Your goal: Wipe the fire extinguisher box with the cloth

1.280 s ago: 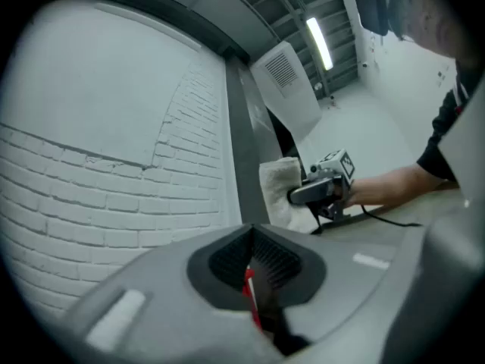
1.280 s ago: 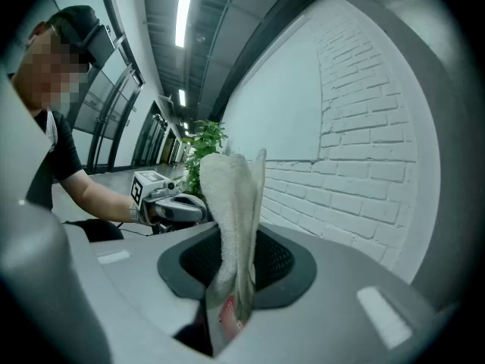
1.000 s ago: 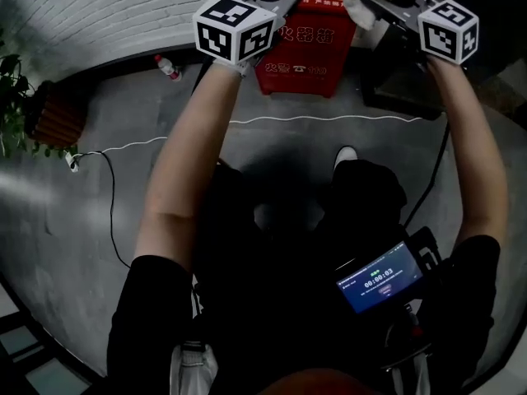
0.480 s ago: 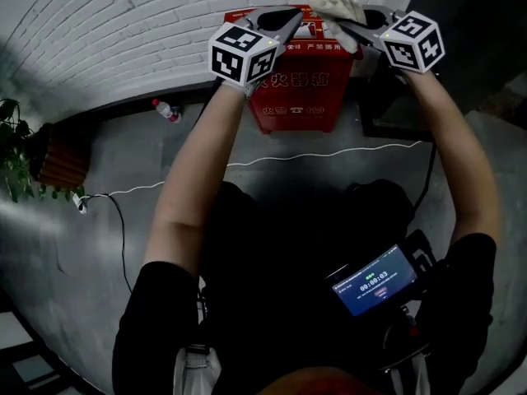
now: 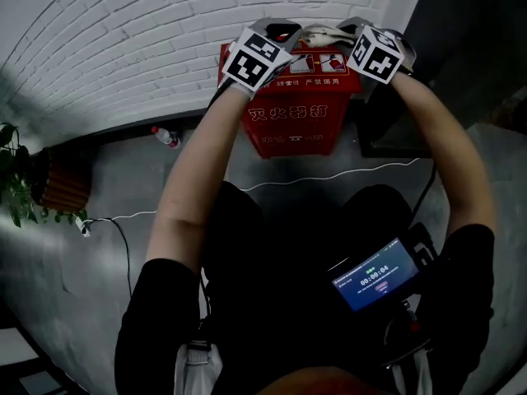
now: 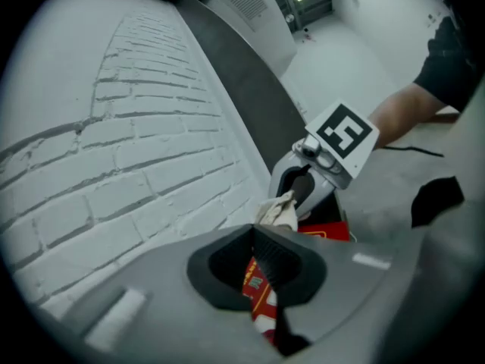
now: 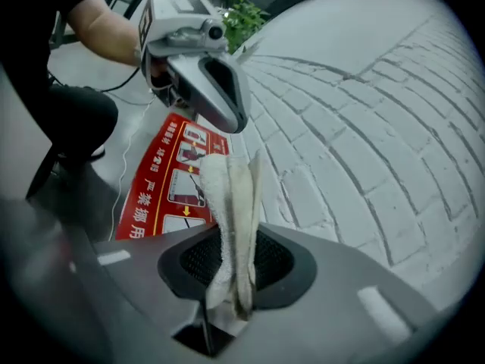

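Both claws have pushed forward since the earlier frames and now sit at the top of the fire extinguisher box (image 5: 296, 109), close to the white brick wall (image 5: 148, 48); before, they were lower down in front of its face.

Far left of the claws, a potted plant (image 5: 15, 167) stands by a slatted planter (image 5: 62, 186), and a small bottle (image 5: 167, 137) lies at the wall's foot. A white cable (image 5: 329, 175) crosses the grey floor below the box.

The left claw (image 5: 284, 30) is over the box's upper left corner. In its own view the left claw (image 6: 254, 230) has its jaws drawn together with nothing between them, the red box lid (image 6: 327, 233) just under and beyond its tips.

The cloth (image 5: 323, 33) lies along the box's top edge between the two claws, just beside the left tips and running to the right ones.

The right claw (image 5: 344, 30) is clamped on that cloth (image 7: 231, 203), which stands pinched between its jaws (image 7: 231, 237) and hangs over the printed red lid (image 7: 163, 180), beside the wall. The left claw (image 7: 220, 97) shows just past the cloth's free end.

A handheld screen (image 5: 377, 274) glows low at the right.
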The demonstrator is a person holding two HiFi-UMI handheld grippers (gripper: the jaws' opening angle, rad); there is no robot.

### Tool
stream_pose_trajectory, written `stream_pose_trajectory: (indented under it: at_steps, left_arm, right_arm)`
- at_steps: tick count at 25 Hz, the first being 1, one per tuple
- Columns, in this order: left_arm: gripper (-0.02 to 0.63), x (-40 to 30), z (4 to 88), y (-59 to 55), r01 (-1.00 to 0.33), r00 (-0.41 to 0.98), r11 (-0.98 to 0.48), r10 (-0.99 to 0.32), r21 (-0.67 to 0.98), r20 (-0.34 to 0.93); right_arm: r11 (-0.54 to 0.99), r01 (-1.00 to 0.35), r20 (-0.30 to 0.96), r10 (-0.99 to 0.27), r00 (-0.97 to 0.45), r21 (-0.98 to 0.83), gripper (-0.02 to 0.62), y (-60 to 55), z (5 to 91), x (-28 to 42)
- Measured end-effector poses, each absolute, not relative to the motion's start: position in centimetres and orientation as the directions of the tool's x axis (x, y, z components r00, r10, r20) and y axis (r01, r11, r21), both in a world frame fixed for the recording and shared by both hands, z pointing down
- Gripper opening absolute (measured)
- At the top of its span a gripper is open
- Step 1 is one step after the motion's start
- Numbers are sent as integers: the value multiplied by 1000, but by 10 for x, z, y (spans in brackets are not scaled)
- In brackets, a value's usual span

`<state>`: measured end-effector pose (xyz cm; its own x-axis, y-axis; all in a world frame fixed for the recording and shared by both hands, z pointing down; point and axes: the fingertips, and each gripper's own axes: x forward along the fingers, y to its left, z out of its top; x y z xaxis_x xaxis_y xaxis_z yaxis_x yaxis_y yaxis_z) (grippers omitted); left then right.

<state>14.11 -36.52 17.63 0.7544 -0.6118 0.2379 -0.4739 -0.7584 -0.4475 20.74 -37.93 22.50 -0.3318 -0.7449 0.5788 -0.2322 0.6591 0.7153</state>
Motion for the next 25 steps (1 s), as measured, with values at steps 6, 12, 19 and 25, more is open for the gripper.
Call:
stream_pose_trajectory:
  at_steps: [6, 12, 19, 25]
  left_arm:
    - [3, 153, 206, -390, -365, 669, -735, -634, -571, 388]
    - [3, 157, 236, -391, -263, 638, -728, -624, -633, 452]
    - [3, 157, 246, -381, -204, 635, -729, -607, -654, 478]
    - [3, 154, 242, -370, -197, 642, -742, -592, -641, 487]
  right_arm:
    - [652, -157, 618, -756, -217, 742, 91, -415, 242, 211]
    - [681, -99, 667, -732, -138, 726, 89, -442, 267, 215]
    - [781, -39, 775, -623, -104, 623, 83, -430, 284, 211]
    - [833, -3, 832, -552, -50, 553, 81, -408, 290, 211]
